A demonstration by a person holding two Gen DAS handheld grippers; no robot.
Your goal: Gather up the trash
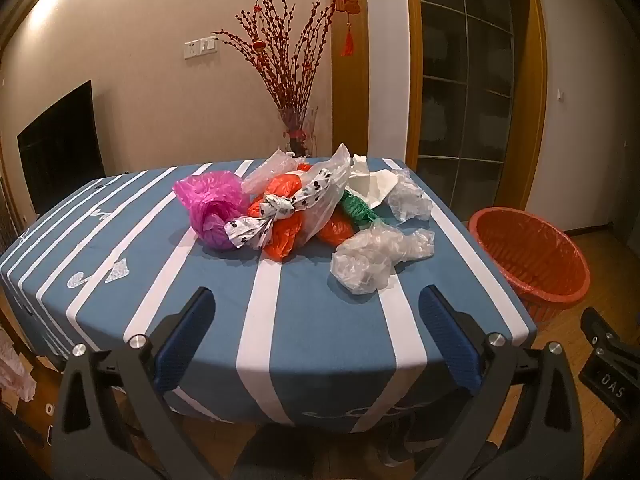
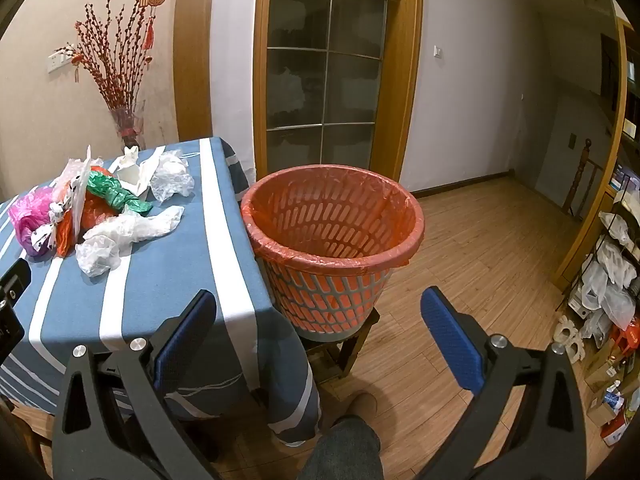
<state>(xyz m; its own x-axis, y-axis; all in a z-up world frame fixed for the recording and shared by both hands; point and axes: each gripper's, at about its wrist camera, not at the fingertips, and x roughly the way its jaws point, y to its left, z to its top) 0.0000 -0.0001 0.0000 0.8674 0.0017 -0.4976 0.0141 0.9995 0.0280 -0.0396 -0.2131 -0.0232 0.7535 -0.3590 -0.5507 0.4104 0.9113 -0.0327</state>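
Hovering over the near edge of the table, the left gripper has jaws spread wide, nothing between them. Trash pile lies ahead of it and apart, on the striped cloth: pink bag ahead-left, orange bag tied with a spotted white bag straight ahead, green bag and white paper further ahead-right, clear bag closest, just ahead-right of the right finger. Bin sits off to the right, beyond the table edge, lower than the tabletop.

Right gripper is also wide open and empty, held past the table's corner. Bin is straight ahead of it between the finger lines, lined with an orange bag, inside empty as far as visible, touching or just beside the cloth. Pile is ahead-left of this gripper, well apart.

Only the left view shows the whole pile from the front, a dark TV on the left, and part of the other gripper's black body at lower right. Only the right view shows the bin standing on a wooden stool, the person's knee below, wood floor, and a cluttered shelf far right. Both show the vase of red branches behind the table
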